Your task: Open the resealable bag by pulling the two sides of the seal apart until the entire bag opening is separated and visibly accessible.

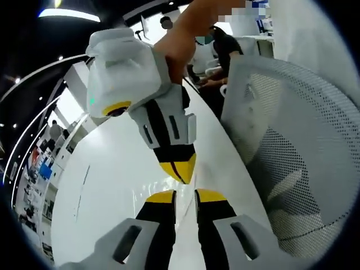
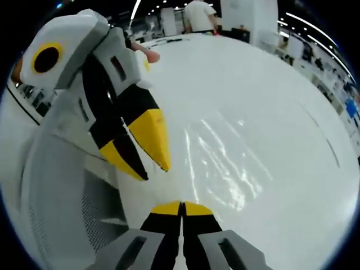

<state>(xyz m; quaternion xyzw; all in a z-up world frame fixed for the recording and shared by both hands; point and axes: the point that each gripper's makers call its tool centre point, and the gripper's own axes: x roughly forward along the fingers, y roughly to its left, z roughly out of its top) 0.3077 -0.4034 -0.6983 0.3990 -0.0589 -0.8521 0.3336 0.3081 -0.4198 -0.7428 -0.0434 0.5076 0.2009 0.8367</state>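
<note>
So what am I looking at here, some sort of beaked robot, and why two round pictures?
No robot: a person holds a two-fingered tool in each hand. Each round picture comes from a camera riding on one tool, looking along its black, yellow-tipped fingers. In the left gripper view the left gripper rises from the bottom, slightly open, and the right gripper reaches in from above, shut. The right gripper view is the reverse. A clear plastic resealable bag lies flat on the white table, visible mostly as glare. Whether anything pinches it, I cannot tell. A white mesh chair stands alongside.
</note>
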